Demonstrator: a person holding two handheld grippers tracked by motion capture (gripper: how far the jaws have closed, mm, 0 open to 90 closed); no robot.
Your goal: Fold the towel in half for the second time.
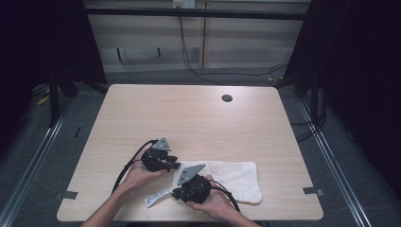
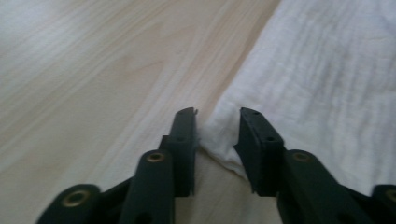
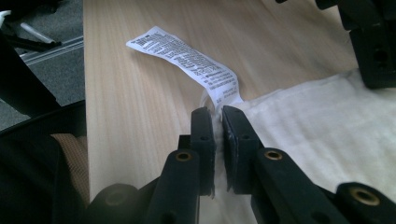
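Observation:
A white folded towel (image 1: 234, 177) lies near the table's front edge, right of the middle. A printed care label (image 1: 158, 197) sticks out from its near left corner. My left gripper (image 1: 175, 165) is at the towel's far left corner. In the left gripper view its jaws (image 2: 217, 114) stand open, straddling that corner of the towel (image 2: 327, 84). My right gripper (image 1: 174, 193) is at the near left corner. It (image 3: 218, 114) is shut on the towel's (image 3: 317, 135) edge, right beside the label (image 3: 187, 56).
The light wooden table (image 1: 189, 118) has a round cable hole (image 1: 227, 98) at the back. Black cables (image 1: 189, 56) hang behind it. The table's front edge is just below both hands. The left gripper's body (image 3: 373, 42) shows close by in the right gripper view.

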